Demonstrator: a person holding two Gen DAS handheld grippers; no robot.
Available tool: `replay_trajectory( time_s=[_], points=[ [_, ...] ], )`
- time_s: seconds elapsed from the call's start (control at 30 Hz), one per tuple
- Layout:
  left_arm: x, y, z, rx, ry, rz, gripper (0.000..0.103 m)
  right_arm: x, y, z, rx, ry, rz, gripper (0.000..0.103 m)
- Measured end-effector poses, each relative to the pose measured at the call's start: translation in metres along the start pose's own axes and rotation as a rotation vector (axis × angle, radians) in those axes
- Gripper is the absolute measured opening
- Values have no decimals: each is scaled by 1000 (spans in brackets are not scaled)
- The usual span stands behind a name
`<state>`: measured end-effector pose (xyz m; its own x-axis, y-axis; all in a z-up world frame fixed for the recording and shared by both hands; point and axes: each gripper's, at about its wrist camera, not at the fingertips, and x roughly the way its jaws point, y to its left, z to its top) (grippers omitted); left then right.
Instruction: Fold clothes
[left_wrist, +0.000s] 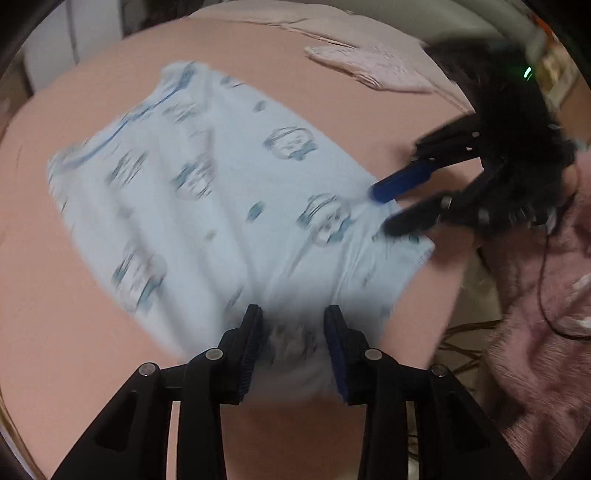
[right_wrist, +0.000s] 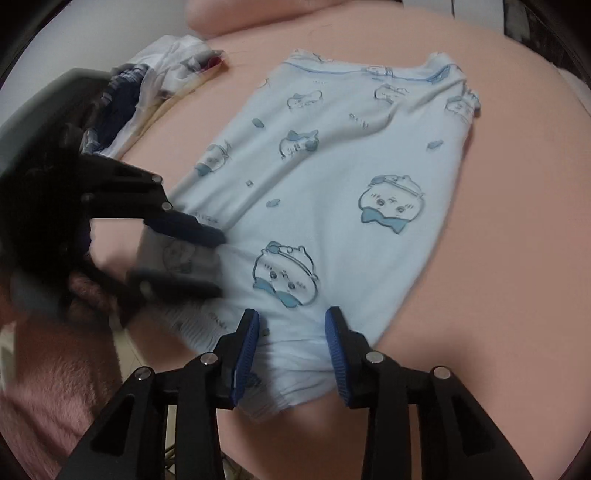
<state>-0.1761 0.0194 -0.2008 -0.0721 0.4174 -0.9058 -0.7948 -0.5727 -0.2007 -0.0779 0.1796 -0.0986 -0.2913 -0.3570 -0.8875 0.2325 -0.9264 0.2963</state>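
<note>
pale blue printed garment (right_wrist: 332, 177) lies soft, wrinkled, roughly rectangular on smooth pink surface (right_wrist: 517, 221)

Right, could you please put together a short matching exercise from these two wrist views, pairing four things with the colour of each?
Things:
1. garment with the cartoon print
2. sheet that it lies on
3. pads on the gripper fingers
4. fuzzy fabric at the sheet's near edge

Colours:
A. dark blue
B. dusty pink-mauve
C. pale blue
D. peach-pink

Pairs: 1-C, 2-D, 3-A, 4-B
</note>
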Motion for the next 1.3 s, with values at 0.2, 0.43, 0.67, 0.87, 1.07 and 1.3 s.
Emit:
replay_trajectory(
  time_s=[0.2,0.43,0.67,0.87,1.07,1.3],
  points=[
    [-26,31,29,-8,-191,84,32,-45,-18,11,34,-102,-76,38],
    [51,38,69,205,-106,50,32,44,38,108,-131,-52,-28,38],
    [22,80,39,208,-43,72,34,48,-16,86,-199,38,-53,35],
    [36,44,59,257,-155,54,36,24,-6,87,-190,-96,-79,39],
    [58,37,52,317,-81,68,41,66,17,78,-270,-67,-11,42],
    [24,67,26,258,5,131,50,25,-27,55,-259,16,-39,42]
  ],
)
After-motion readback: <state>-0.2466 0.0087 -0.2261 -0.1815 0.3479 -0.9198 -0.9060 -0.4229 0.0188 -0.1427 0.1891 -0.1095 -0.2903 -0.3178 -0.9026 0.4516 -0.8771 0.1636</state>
